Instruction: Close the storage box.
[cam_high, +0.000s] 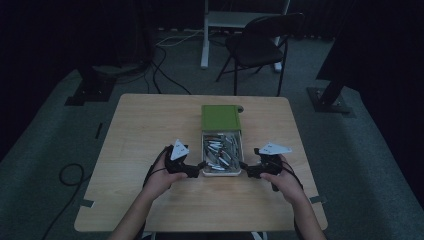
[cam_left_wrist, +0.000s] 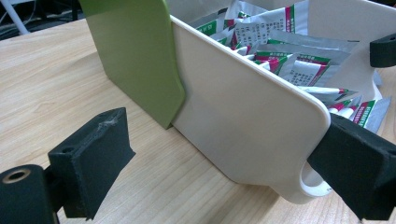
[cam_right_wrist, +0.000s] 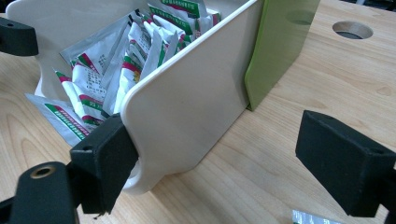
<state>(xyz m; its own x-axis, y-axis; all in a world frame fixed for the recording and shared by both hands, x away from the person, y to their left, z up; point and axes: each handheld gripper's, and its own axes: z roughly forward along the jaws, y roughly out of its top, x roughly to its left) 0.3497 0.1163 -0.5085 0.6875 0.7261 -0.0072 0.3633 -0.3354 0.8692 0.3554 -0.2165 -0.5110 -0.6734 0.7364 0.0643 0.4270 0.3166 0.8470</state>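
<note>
Both hands at near table edge. Left gripper (cam_high: 200, 166) jaws spread wide, one jaw touching near corner of cream plastic box (cam_left_wrist: 243, 121). Right gripper (cam_high: 244, 168) likewise wide at opposite near corner. Box mid light wooden table (cam_high: 150, 125), full of silver foil sachets (cam_right_wrist: 116, 65). Green sliding lid (cam_high: 220, 117) covers far half. Black folding chair (cam_high: 260, 45) beyond table.

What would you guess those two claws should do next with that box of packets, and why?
Probably close both. The left claw and right claw each stand open astride a near corner of the white box, one pad already against a wall; gripping would let them move it.
</note>
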